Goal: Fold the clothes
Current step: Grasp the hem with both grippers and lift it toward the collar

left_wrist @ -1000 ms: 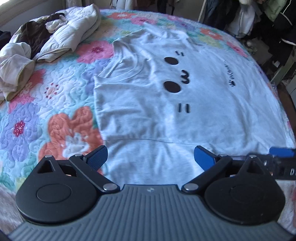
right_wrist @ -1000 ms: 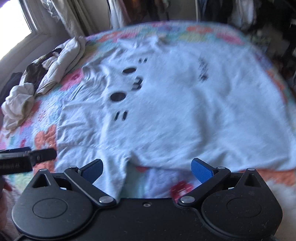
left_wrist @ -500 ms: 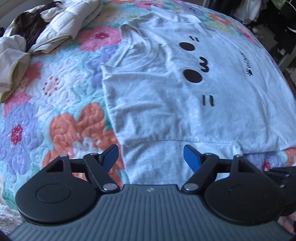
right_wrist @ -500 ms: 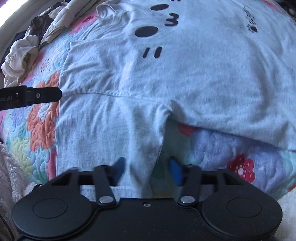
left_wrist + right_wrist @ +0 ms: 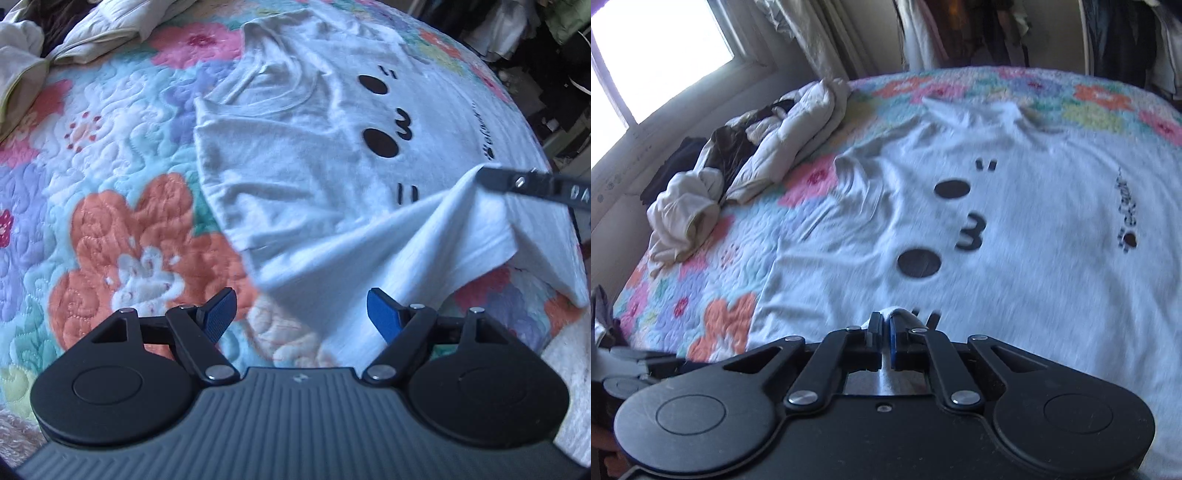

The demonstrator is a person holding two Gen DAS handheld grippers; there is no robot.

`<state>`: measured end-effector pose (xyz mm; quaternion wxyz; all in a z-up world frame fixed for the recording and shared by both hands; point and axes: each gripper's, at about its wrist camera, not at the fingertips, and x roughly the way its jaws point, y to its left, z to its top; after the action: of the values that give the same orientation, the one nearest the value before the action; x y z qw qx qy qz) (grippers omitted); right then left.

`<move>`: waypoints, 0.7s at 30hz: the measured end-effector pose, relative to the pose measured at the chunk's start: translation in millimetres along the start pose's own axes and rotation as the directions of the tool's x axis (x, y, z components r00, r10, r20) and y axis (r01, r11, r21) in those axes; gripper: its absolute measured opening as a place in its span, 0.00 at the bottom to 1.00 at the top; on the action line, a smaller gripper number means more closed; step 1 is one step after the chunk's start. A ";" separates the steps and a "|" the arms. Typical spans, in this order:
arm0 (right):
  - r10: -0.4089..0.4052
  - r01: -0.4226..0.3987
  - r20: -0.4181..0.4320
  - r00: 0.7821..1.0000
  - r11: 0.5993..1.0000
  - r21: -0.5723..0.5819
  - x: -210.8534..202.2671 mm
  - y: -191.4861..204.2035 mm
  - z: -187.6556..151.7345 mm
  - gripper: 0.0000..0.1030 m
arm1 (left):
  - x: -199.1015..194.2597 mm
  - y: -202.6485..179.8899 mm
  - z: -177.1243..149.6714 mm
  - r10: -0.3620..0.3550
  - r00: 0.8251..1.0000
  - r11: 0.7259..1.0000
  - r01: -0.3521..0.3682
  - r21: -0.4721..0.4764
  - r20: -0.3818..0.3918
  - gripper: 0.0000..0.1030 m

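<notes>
My right gripper (image 5: 886, 332) clamps lifted sleeve (image 5: 436, 236) of white T-shirt (image 5: 1015, 221) over floral quilt (image 5: 110, 184); my left gripper (image 5: 301, 314) gapes wide, holding nothing.

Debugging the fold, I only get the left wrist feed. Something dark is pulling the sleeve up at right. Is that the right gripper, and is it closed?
Observer: Yes. The right gripper is shut on the sleeve of the t-shirt.
Operator: What's past the jacket?
Observer: Beyond the beige jacket, a bright window with curtains.
Operator: Left jaws?
Observer: The left gripper is open, holding nothing.
</notes>
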<state>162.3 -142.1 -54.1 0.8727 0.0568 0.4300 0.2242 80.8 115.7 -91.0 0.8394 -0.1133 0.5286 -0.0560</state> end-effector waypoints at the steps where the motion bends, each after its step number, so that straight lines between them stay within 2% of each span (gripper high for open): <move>1: -0.001 0.001 0.014 1.000 1.000 0.004 0.4 -4.3 4.0 0.06 | 3.4 2.5 2.0 0.010 1.000 1.000 -0.010 -0.016 -0.007 0.76; 4: -0.013 0.012 0.046 0.999 1.000 0.009 5.3 -13.8 16.3 0.06 | 15.4 3.2 15.7 -0.006 0.997 0.999 0.002 -0.053 -0.082 0.76; 8: -0.014 0.014 0.091 0.996 1.000 0.001 6.5 -22.4 33.8 0.06 | 22.7 -10.4 42.1 -0.057 0.988 0.998 0.056 -0.010 -0.143 0.76; 13: 0.001 0.002 0.161 0.987 1.000 -0.018 10.2 -34.4 59.1 0.05 | 49.8 -17.5 85.8 -0.020 0.997 0.999 0.023 0.041 -0.068 0.78; 16: 0.007 -0.004 0.207 0.978 1.000 -0.012 16.2 -46.2 68.5 0.05 | 76.7 -15.0 92.2 -0.070 0.994 0.997 0.071 0.004 -0.078 0.81; 18: 0.018 -0.027 0.218 0.976 0.999 0.038 24.1 -58.2 61.6 0.05 | 91.3 -12.6 91.1 -0.088 0.993 0.995 0.085 -0.044 -0.075 0.81; 19: 0.023 -0.039 0.220 0.975 0.997 0.067 28.7 -64.5 56.8 0.05 | 96.3 -12.0 89.2 -0.088 0.995 0.994 0.084 -0.063 -0.052 0.78; 20: 0.023 -0.043 0.214 0.977 0.995 0.089 33.6 -69.4 52.0 0.05 | 97.6 -13.5 87.5 -0.093 0.995 0.995 0.092 -0.045 -0.025 0.74; 21: 0.017 -0.038 0.198 0.980 0.994 0.105 38.9 -72.9 47.2 0.05 | 97.8 -16.5 86.6 -0.091 0.996 0.996 0.091 0.001 0.007 0.49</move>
<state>244.5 -185.6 -74.1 0.9034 0.1320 0.3523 0.2058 201.7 90.2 -136.4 0.8378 -0.1372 0.5201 -0.0939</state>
